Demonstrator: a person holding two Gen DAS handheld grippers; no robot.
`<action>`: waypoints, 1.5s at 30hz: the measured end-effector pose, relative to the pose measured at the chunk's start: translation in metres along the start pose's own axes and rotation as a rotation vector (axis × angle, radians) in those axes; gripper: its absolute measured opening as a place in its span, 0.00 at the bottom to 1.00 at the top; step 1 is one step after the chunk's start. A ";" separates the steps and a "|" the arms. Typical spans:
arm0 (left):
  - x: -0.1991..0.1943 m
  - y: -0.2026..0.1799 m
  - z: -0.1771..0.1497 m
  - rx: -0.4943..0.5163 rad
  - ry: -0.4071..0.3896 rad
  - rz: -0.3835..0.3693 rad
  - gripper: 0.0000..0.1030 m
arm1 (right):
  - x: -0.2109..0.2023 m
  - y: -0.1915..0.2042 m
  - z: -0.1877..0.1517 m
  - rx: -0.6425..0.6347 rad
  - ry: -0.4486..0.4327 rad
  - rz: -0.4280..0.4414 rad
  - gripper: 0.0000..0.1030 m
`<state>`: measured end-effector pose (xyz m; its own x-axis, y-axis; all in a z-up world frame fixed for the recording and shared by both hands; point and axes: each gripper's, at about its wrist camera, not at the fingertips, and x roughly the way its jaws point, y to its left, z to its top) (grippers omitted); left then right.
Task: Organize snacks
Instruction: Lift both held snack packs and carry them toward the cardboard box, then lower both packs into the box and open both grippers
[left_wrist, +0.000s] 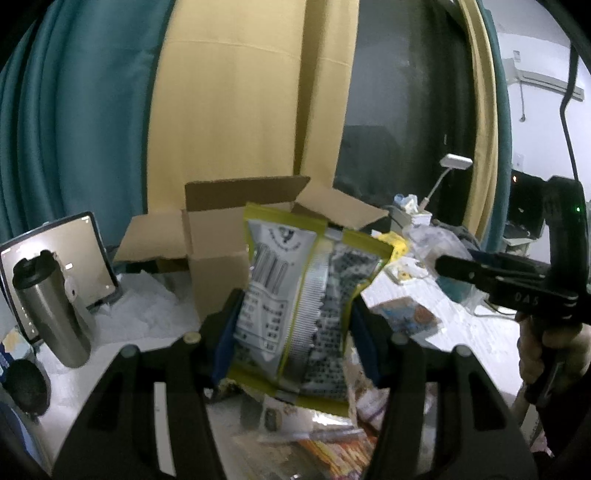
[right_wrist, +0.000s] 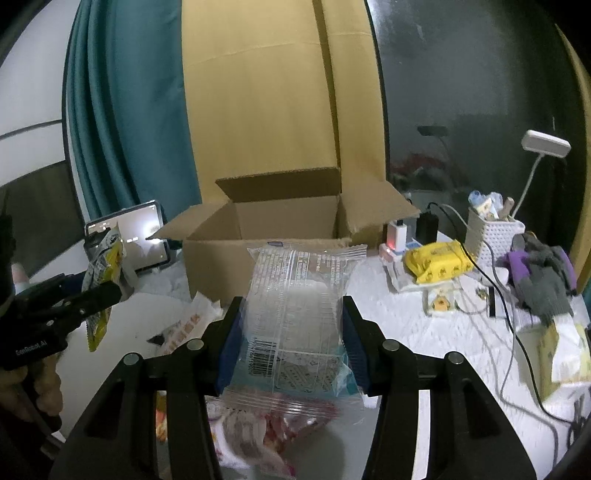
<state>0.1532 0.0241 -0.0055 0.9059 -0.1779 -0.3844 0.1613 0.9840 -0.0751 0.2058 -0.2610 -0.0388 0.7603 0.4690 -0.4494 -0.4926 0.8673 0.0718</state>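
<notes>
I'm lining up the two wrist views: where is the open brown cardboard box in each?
Left wrist: open brown cardboard box centre-left, behind the silver-and-yellow snack packet.
Right wrist: centre, behind the clear snack packet.
Shared landmark: the propped tablet, left of the box.

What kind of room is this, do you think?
Probably a bedroom or home desk: teal curtains by a dark window, a white desk lamp, and a cluttered white table with chargers.

Behind the white tabletop (right_wrist: 424, 332): teal curtain (right_wrist: 122, 122) beside a tall cardboard sheet (right_wrist: 266, 103). At left, steel tumbler (left_wrist: 51, 306) before a propped tablet (left_wrist: 79, 251). At right, white perforated basket (right_wrist: 491, 229), white lamp (right_wrist: 546, 144), yellow wipes pack (right_wrist: 437, 264), grey gloves (right_wrist: 546, 280).
</notes>
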 end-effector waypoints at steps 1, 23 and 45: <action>0.002 0.002 0.002 -0.002 -0.001 0.001 0.55 | 0.003 0.000 0.003 -0.002 -0.001 0.002 0.52; 0.057 0.035 0.040 0.022 -0.023 0.011 0.55 | 0.060 -0.006 0.046 -0.032 -0.016 0.021 0.52; 0.153 0.072 0.073 -0.031 0.031 0.030 0.55 | 0.144 -0.030 0.083 -0.034 0.007 0.035 0.52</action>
<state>0.3320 0.0678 -0.0028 0.8976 -0.1486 -0.4150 0.1213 0.9884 -0.0915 0.3653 -0.2058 -0.0323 0.7396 0.4975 -0.4534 -0.5328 0.8443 0.0573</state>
